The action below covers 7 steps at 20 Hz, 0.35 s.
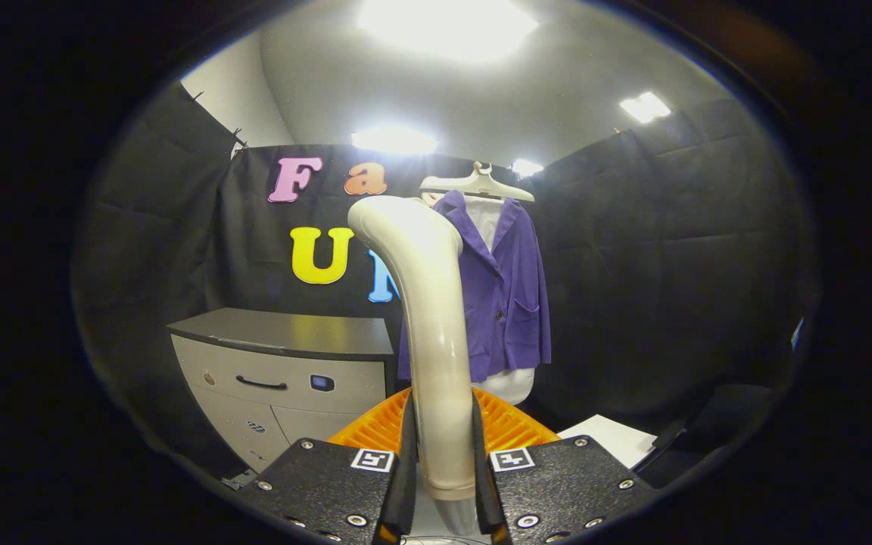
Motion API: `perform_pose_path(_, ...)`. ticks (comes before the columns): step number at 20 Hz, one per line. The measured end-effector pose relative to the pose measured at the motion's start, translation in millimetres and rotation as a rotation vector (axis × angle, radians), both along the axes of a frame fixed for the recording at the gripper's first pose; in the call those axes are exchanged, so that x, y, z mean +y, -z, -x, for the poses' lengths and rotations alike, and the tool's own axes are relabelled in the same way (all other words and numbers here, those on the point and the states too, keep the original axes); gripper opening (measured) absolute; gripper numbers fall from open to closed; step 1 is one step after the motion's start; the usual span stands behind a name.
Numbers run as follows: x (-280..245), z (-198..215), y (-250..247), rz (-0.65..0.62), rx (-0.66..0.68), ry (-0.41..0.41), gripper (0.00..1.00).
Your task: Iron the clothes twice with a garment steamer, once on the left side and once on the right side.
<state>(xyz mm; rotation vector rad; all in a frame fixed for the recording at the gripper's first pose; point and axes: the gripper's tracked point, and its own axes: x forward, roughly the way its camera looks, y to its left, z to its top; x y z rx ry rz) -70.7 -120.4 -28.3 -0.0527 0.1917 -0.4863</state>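
A: Tongs (442, 462), what's the state?
B: Closed down on the steamer (428, 303). Both fingers (408, 454) press its cream handle, one each side, gap is only as wide as the handle.
A: Steamer pose?
B: Upright between the fingers, rises straight, then bends at the top toward the left. Its upper end stands in front of the jacket's collar area from this angle, but can't tell if it touches the cloth.
A: Just past the fingers?
B: Orange ribbed thing (508, 424) directly behind the handle, low down, showing either side of it. White flat item (618, 439) off to the right of that, near the floor.
A: Further out?
B: Cabinet (284, 371) to the left w/ dark top, pale drawers, black handle on the upper drawer.
A: And the clothes?
B: Purple jacket (512, 295) hangs on a pale hanger (478, 185) beyond the steamer, slightly right of it, w/ a white shirt (485, 216) under it showing at neck and hem. Behind it all, black cloth wall (671, 265).
A: Ceiling?
B: Lights (447, 23) on, bright.
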Motion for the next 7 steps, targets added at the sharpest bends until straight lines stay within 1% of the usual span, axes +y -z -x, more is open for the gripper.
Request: perform_pose_path(7,1.9,-0.2,2.4,-0.001,0.001,-0.001,0.32)
